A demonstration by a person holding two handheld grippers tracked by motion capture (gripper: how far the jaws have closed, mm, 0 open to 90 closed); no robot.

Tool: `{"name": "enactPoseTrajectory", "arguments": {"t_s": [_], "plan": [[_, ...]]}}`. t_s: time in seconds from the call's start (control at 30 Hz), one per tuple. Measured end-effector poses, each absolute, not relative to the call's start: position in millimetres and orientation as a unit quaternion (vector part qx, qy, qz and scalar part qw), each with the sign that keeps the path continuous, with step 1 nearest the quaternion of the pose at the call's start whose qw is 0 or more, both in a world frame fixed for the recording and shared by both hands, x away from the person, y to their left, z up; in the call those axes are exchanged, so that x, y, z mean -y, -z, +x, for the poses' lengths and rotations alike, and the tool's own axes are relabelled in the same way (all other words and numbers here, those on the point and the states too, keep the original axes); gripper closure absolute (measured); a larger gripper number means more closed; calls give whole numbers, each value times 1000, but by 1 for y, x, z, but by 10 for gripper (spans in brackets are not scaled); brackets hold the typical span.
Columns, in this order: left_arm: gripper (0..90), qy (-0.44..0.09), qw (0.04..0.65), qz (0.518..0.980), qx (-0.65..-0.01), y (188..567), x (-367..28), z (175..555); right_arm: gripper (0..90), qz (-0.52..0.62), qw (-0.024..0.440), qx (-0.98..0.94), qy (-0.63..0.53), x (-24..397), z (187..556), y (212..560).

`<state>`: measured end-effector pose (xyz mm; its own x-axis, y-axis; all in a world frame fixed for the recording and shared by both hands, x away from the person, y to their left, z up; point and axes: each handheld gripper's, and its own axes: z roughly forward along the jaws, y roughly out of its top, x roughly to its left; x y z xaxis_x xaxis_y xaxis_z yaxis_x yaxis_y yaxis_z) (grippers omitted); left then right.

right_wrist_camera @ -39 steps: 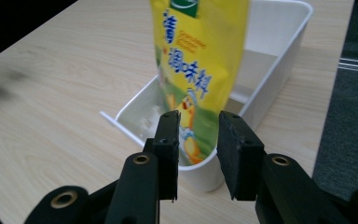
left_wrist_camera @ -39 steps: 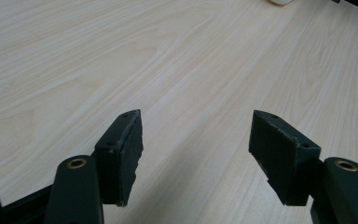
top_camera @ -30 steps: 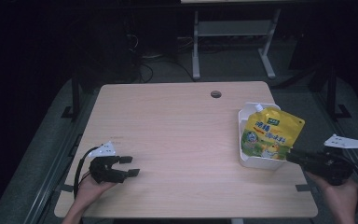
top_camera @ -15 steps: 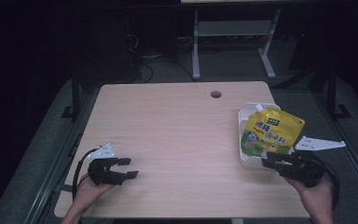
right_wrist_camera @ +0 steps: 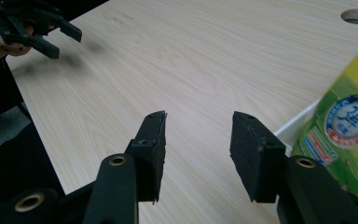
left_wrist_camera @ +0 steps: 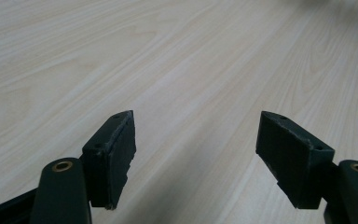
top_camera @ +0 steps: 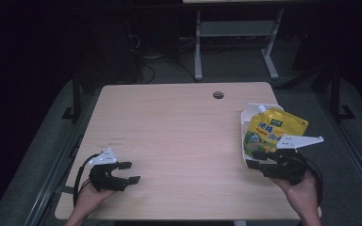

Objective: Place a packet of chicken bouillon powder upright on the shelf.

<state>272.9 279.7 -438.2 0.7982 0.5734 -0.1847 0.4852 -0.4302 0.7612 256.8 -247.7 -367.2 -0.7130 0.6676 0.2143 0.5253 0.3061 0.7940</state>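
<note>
Table: pale wood tabletop, round hole upper right; dark room behind.
Pouch: yellow-green spouted pouch in white tray, right edge.
Right gripper: released, jaws just widening, empty, beside the tray.
Left gripper: released, empty, lower left.

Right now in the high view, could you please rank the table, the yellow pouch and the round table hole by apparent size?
1. Table
2. Yellow pouch
3. Round table hole

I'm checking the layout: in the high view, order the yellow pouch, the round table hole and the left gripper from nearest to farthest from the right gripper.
1. Yellow spouted pouch in the white tray, just beyond the right gripper.
2. Round hole near the wooden table's far edge.
3. Black left gripper, at the near left.
</note>
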Motion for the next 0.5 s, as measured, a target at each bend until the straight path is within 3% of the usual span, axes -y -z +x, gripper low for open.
{"name": "enactPoseTrajectory", "arguments": {"t_s": [0.5], "plan": [[257,-59,426,847,-312,439,-285,266,476,343,66,-820,-454,203,271,369]]}}
